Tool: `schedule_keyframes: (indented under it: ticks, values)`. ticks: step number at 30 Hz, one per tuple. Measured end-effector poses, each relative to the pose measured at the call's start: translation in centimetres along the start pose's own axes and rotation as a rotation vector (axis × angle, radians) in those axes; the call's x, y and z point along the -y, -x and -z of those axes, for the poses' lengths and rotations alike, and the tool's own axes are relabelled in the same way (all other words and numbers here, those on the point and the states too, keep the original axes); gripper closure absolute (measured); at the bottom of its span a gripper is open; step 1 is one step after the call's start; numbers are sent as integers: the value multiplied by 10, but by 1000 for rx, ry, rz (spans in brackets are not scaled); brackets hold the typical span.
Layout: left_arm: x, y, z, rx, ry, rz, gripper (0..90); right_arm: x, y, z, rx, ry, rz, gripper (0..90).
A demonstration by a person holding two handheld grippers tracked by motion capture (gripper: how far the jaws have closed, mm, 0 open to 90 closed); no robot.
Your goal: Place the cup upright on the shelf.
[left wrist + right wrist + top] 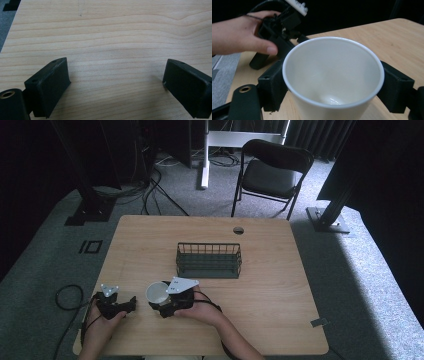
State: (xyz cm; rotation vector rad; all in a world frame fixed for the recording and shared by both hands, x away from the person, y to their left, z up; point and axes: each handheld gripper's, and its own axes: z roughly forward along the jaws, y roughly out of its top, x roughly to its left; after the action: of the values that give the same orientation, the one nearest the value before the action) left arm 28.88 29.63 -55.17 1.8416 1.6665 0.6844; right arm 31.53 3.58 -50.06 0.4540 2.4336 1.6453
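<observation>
A white paper cup stands upright near the table's front left, and my right gripper is shut on it. In the right gripper view the empty cup sits between the two black jaws, whose pads press its sides. My left gripper rests on the table just left of the cup, held by a hand. Its jaws stand wide apart over bare wood, with nothing between them in the left gripper view, where the gripper points at the tabletop. The left gripper and its hand also appear beyond the cup.
A dark wire basket stands at the table's middle, beyond the cup. A round cable hole lies near the far edge. A black folding chair stands behind the table. Cables trail on the floor at the left.
</observation>
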Motion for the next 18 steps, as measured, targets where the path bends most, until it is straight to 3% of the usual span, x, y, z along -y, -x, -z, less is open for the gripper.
schedule_keyframes:
  ticks: [18]
  values:
    - [0, 0, 0, 0, 0, 2, 72, -35, 6, 15, 36, 72, 10, 201]
